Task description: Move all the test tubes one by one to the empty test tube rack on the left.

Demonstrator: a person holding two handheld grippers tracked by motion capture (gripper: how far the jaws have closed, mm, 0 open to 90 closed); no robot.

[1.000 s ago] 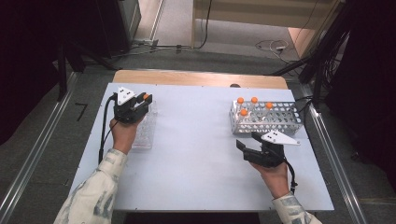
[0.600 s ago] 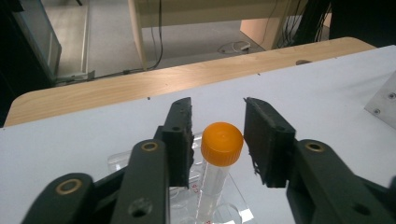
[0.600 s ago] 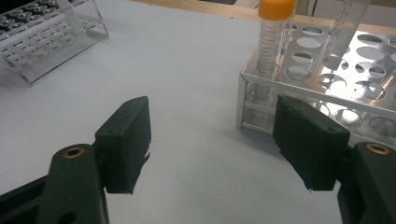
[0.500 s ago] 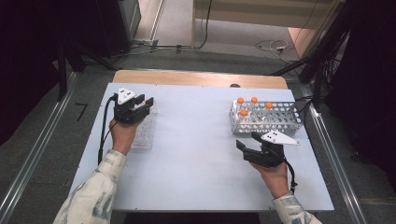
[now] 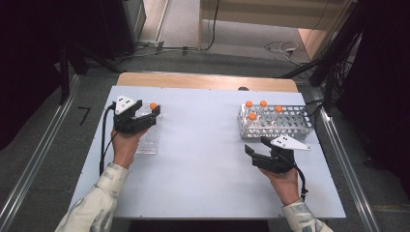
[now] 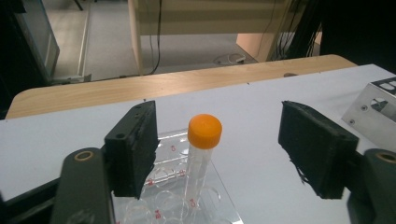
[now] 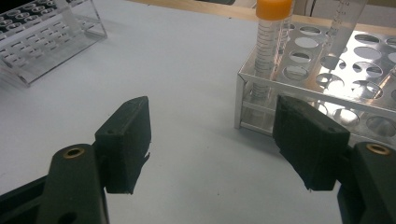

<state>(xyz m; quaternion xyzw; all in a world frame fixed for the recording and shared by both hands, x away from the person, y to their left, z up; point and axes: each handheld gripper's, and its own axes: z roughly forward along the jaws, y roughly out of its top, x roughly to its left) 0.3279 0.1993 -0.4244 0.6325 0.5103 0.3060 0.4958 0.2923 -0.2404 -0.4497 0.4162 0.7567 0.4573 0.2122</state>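
1. One left gripper (image 5: pixel 153 114), at table's left, over clear acrylic rack (image 5: pixel 147 142); jaws just opened, spread wide, pads clear of tube between them.
2. One orange-capped tube (image 6: pixel 201 154), upright in clear acrylic rack, standing between the left jaws, nearer the left pad, touching neither.
3. White table (image 5: pixel 203 159), bare across the middle.
4. One right gripper (image 5: pixel 255 146), low at table's right, just before metal rack; jaws parted wide, grasping nothing.
5. One metal rack (image 5: pixel 290 123), at far right, holding four orange-capped tubes (image 5: pixel 252 116) upright.
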